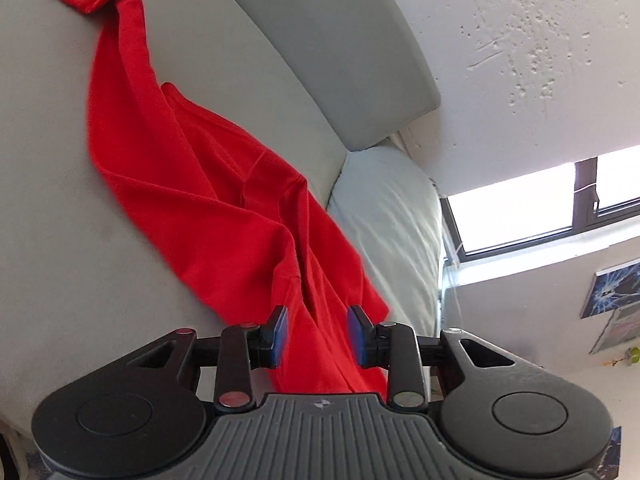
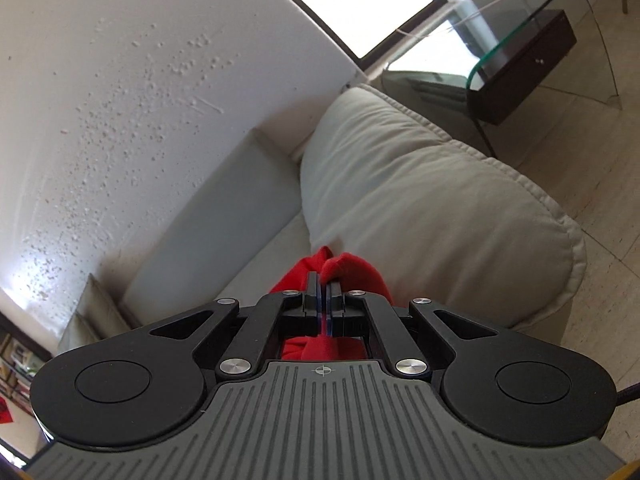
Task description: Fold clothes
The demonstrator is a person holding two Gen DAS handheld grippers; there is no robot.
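I am laying the red shirt [image 1: 208, 184] flat on the sofa seat [image 1: 52, 216]. My left gripper [image 1: 318, 334] is spread apart over the shirt, holding nothing. My right gripper [image 2: 324, 308] pinches a shirt corner. Next, I think I must pull that corner straight.

Both handheld tools were built alike. The left gripper [image 1: 317, 336] was fitted with black linkage arms, blue pads [image 1: 281, 336] on its fingers, reddish-tinted round rivets and a ribbed grey body stamped with a small crosshair. The right gripper [image 2: 323, 304] was set with silver rivets and two round black discs.
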